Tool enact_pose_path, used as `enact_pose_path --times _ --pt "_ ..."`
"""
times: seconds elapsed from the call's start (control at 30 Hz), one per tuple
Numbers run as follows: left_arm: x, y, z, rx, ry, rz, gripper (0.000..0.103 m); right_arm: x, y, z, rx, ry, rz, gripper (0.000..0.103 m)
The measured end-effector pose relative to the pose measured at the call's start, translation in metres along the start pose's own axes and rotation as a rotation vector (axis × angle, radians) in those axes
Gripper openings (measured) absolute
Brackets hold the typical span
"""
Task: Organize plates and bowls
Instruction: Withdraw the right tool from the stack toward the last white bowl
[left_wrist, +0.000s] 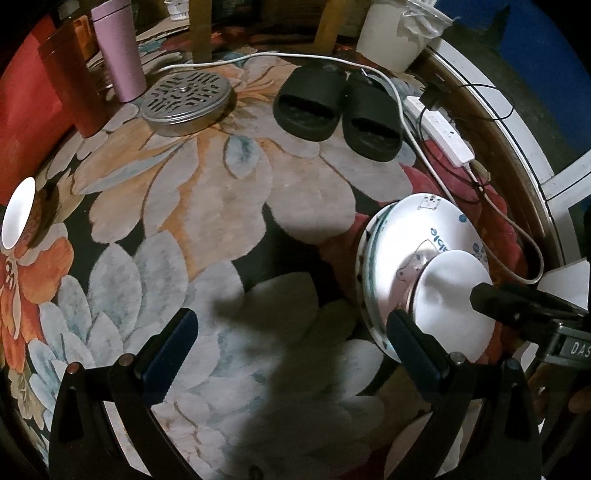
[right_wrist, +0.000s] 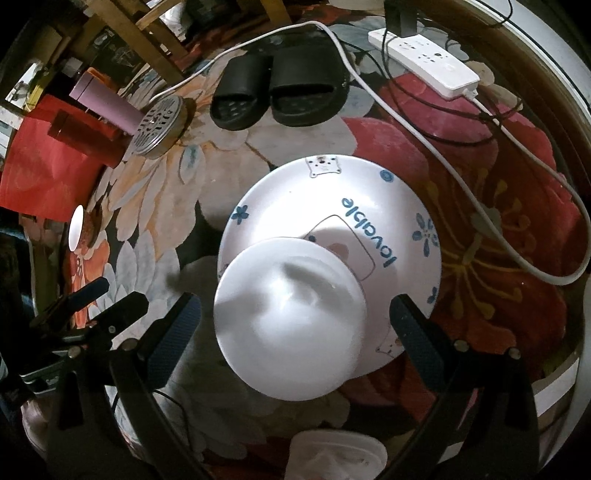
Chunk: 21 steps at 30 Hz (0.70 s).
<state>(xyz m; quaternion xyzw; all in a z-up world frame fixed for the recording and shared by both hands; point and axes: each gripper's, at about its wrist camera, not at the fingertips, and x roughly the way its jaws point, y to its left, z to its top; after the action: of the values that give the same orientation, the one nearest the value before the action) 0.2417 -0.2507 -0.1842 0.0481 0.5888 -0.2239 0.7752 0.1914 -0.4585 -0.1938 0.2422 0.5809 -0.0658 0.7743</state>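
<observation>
White bowl (right_wrist: 291, 325) sits on your printed plate (right_wrist: 369, 206); both grippers, left (left_wrist: 291, 343) & right (right_wrist: 295, 325), wide open, holding nothing.

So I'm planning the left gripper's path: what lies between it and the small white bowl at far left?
Only bare floral rug lies between the left gripper and the white bowl, as the left wrist view shows.

Black slippers (left_wrist: 334, 110), power strip (right_wrist: 424, 59)

Open floral rug (left_wrist: 221, 206) is lying clear centrally; black slippers (left_wrist: 336, 107), a metal grate (left_wrist: 186, 99) and cables (left_wrist: 406, 110) are crowding its far edge.
</observation>
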Motion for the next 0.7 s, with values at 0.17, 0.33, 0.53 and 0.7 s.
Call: enact_pose_path --times 0.17,0.33,0.53,0.7 --pt "-0.002 0.01 -0.002 -0.014 -0.003 0.006 0.102 0.004 0.008 0.001 -0.013 0.005 0.0 0.103" --pt "-0.002 0.024 -0.005 -0.039 -0.003 0.009 0.102 0.005 0.014 0.002 -0.027 -0.005 -0.019 0.103" --pt "-0.001 0.039 -0.009 -0.062 -0.002 0.013 0.102 0.003 0.029 0.004 -0.067 -0.041 -0.042 0.103" --pt "-0.001 0.053 -0.013 -0.081 0.002 0.019 0.102 0.007 0.042 0.006 -0.092 -0.038 -0.034 0.103"
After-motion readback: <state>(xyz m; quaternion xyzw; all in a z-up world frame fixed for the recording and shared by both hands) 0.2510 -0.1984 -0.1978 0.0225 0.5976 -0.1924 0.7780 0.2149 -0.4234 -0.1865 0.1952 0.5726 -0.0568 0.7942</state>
